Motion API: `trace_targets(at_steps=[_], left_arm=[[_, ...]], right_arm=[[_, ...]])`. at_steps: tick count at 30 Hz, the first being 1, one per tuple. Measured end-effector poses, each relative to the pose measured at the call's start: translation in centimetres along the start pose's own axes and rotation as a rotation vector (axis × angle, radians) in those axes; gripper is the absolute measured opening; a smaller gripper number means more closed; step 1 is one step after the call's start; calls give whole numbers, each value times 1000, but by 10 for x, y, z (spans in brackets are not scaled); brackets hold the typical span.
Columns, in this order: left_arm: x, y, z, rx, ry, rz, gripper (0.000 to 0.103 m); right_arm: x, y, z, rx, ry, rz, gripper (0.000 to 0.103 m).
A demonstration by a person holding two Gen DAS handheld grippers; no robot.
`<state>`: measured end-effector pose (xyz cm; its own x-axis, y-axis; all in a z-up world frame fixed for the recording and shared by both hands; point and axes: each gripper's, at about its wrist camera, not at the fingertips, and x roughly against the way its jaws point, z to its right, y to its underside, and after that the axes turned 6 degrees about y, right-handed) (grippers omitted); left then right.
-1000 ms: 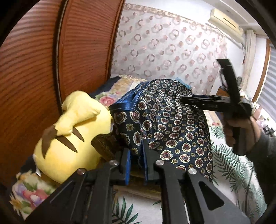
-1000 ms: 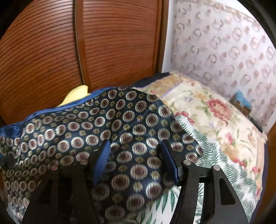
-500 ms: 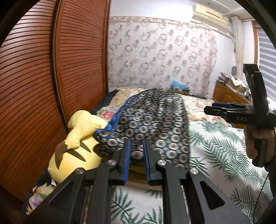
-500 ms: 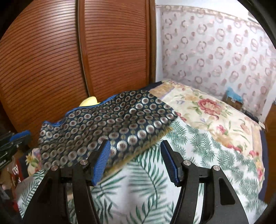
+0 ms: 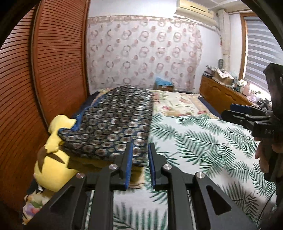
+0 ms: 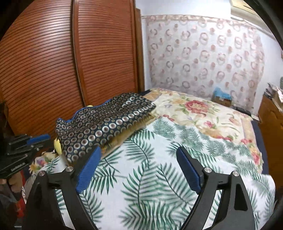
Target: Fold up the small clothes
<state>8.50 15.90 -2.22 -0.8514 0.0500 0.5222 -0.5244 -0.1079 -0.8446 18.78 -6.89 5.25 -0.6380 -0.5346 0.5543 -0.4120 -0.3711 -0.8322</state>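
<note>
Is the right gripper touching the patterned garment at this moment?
Apart. In the right wrist view, the right gripper is wide open over the palm-leaf bedspread, and the patterned garment lies folded beyond it, nothing between the fingers.

louvred wardrobe [image 6: 70, 62], ring-patterned curtain [image 5: 141, 53]

Counted, by kind:

- One folded garment [image 5: 116, 122], dark blue with a ring pattern, single piece on the bed.
- One yellow plush toy [image 5: 51, 168] beside it.
- Two grippers: left gripper [image 5: 139, 164] and right gripper [image 6: 138, 169]; two blue-padded fingers on each, four in all.
- Two bed covers: one palm-leaf sheet [image 6: 155, 177], one floral quilt [image 6: 203, 113].
- Two slatted wooden door panels [image 6: 53, 62].
- One ring-print curtain [image 5: 145, 53].
- One air conditioner [image 5: 194, 8].
- One wooden dresser [image 5: 221, 93].
- One window blind [image 5: 261, 42].
- One blue-topped box [image 6: 222, 97].
</note>
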Motion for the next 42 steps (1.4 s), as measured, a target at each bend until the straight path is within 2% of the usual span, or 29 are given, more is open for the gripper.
trace_targets(at_steps=[15,20,30,42], left_arm=[[4,-10,73,-65,92,0,19],[7,-18,93,-81,122,7,19],[30,-44,121,-106,148,61,20],[59,-57,119,-115,136,135,20]], right_arm=[[91,59,41,-172,230,38,91],[112,69,52,-200,267,49,91],[159,64,62,-231,338,119,91],[197,53,60,-246,396,217,91]])
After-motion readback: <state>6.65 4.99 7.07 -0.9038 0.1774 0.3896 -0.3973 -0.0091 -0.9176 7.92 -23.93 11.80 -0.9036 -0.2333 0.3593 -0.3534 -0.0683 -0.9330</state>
